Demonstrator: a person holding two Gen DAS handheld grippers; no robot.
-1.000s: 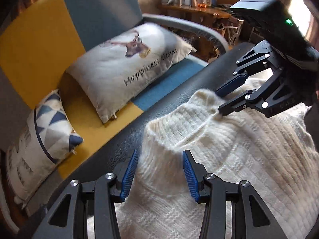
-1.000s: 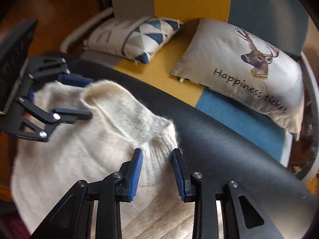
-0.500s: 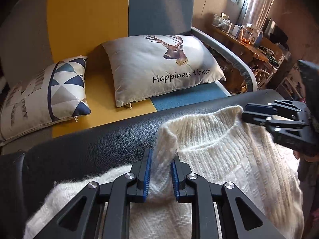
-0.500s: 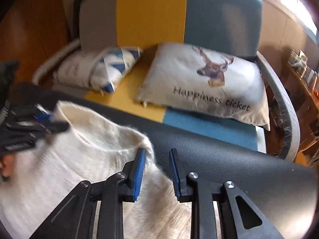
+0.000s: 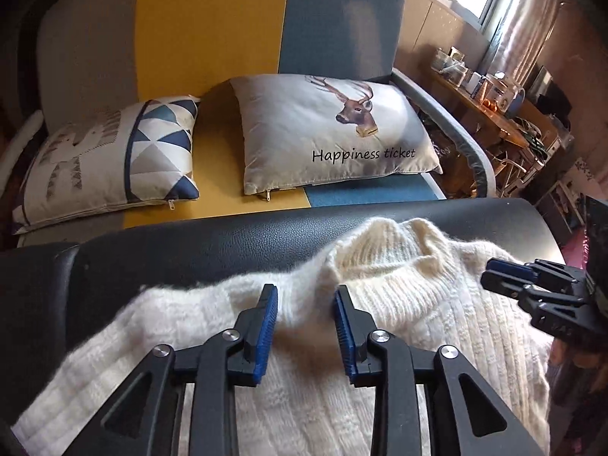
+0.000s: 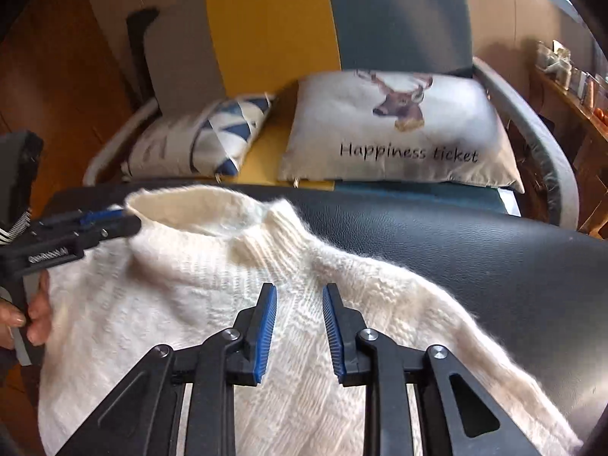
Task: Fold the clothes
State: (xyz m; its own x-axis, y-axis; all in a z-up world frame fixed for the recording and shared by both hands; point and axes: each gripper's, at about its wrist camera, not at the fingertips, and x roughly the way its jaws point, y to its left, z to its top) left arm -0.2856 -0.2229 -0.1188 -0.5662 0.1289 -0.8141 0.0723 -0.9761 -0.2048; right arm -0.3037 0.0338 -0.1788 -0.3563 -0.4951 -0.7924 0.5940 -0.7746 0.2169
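A cream knit sweater [image 5: 418, 304] lies front up on a black padded surface [image 5: 190, 258], collar toward the sofa. In the left wrist view my left gripper [image 5: 306, 292] stands open over the shoulder beside the collar, with a soft ridge of knit between its blue pads. The right wrist view shows the sweater [image 6: 171, 285] again. My right gripper [image 6: 299, 288] is at the other shoulder, fingers close together with knit pinched between them. Each gripper shows from the side in the other's view: the right gripper [image 5: 494, 273] and the left gripper [image 6: 114, 222].
Beyond the black surface [image 6: 475, 247] stands a yellow and blue sofa [image 5: 212, 38] with a deer pillow [image 5: 330, 136] and a triangle-pattern pillow [image 5: 114, 159]. A cluttered wooden side table [image 5: 486, 91] is at the far right. A person's hand [image 6: 34, 315] holds the left gripper's handle.
My left gripper was shut on the shoulder half a second ago and its fingers have now spread. The sweater has been drawn flatter. The right gripper's gap narrowed earlier and has stayed the same since.
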